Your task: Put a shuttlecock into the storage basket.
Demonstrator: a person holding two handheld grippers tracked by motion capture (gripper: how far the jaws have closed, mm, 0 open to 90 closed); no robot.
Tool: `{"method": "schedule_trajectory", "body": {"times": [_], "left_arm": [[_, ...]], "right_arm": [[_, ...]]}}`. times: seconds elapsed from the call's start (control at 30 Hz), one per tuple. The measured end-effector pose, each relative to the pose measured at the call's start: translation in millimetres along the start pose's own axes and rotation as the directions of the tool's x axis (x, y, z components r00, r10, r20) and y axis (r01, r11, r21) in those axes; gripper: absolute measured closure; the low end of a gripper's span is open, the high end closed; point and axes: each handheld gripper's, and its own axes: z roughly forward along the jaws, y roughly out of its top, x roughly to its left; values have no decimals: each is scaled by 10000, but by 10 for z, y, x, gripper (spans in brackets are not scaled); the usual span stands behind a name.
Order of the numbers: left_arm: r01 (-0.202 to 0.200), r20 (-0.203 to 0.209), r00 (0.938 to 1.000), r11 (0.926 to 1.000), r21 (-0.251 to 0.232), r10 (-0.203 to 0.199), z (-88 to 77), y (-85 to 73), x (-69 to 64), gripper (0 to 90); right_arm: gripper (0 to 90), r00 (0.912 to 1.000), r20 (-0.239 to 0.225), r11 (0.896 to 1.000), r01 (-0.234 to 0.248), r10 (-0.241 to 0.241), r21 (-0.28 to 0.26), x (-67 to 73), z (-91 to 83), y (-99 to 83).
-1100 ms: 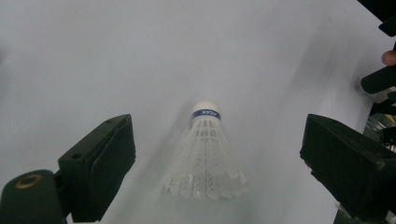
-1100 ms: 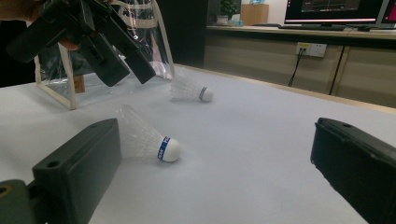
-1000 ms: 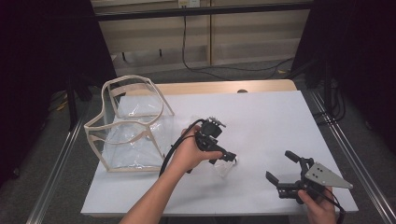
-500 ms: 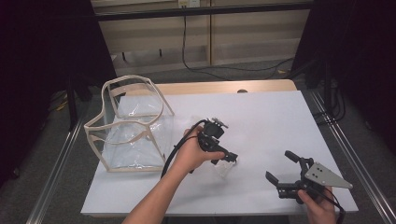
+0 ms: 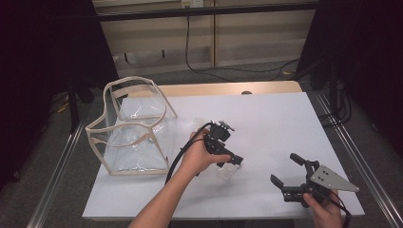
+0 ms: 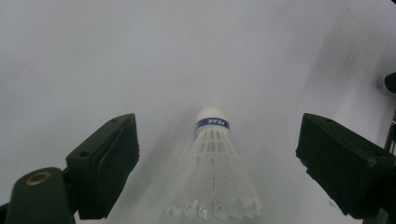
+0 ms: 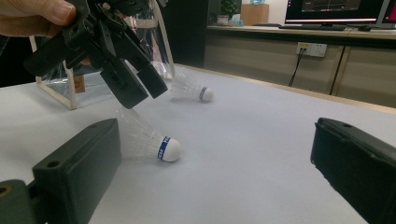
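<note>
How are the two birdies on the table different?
The near shuttlecock lies right under the left gripper, between its open jaws; the far shuttlecock lies apart, closer to the clear bag. Both are white with a blue band, lying on their sides.

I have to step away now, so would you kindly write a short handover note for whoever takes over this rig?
Left gripper: open, poised over the near shuttlecock, which lies on its side between the jaws, not gripped.
Right gripper: open, holding nothing, low at the table's near right.
Second shuttlecock lies farther off, near the clear bag.
Done: nothing picked up yet.
Left: probably grasp both shuttlecocks; bag looks the likely destination.
</note>
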Motion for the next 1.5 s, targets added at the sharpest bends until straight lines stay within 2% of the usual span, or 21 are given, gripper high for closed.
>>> {"method": "schedule_trajectory", "body": {"times": [0.07, 0.57, 0.77, 1.17, 1.5], "left_arm": [[86, -20, 10000, 10000, -35, -86, 19, -1, -1, 133], [-31, -153, 9999, 9999, 141, 33, 114, 15, 12, 181], [93, -191, 9998, 9998, 191, -89, 167, 23, 16, 208], [52, -191, 9998, 9994, 355, -46, 245, 45, 15, 265], [-230, -100, 9997, 9985, 489, 235, 296, 47, 9, 335]], "right_arm": [[14, 10000, 6, 10000, 12, -12, 4, -1, -1, 0], [14, 10000, 19, 10000, 8, -8, -19, -5, -3, 0], [14, 10000, 0, 10000, -37, 37, 10, -4, -1, -2], [14, 10000, 1, 10000, -20, 20, 32, -6, -10, -1], [14, 10000, -7, 10000, -32, 32, 19, -5, -6, -3]]}}
